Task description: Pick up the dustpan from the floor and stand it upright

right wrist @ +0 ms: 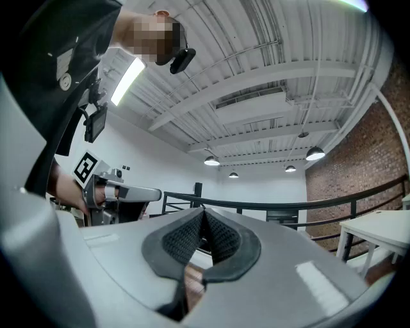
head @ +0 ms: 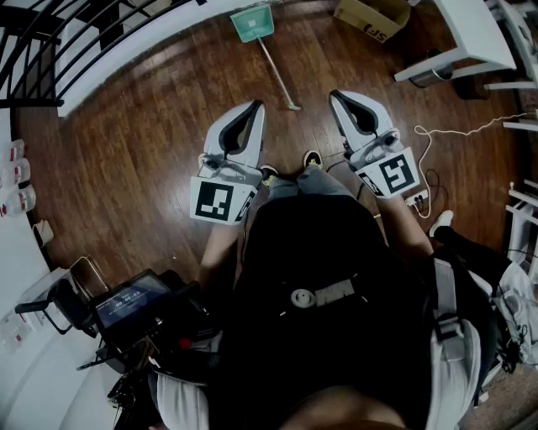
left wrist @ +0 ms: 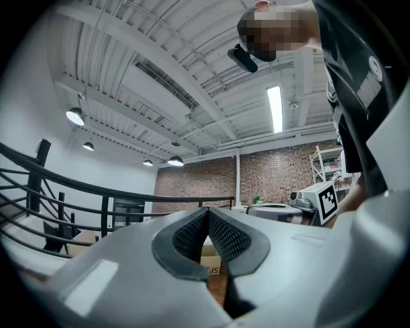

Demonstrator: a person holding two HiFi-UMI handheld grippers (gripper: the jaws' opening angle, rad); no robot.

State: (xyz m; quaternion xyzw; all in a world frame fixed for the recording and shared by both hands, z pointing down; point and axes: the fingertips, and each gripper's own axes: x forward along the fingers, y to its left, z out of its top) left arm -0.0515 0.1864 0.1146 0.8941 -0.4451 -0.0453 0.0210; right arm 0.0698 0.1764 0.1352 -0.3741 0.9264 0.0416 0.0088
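Jaws pressed together on both my grippers, nothing held.
My left gripper [head: 254,106] and right gripper [head: 337,95] hover level, side by side, over the wooden floor [head: 151,151]. The teal dustpan [head: 253,23] lies flat far ahead, its long handle [head: 279,74] reaching back toward the gap between them.

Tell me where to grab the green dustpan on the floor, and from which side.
Grip the thin handle near its free end. The dustpan lies flat, pan farthest away, handle pointing back toward you, so probably come from above on the near side, pinching across the handle.
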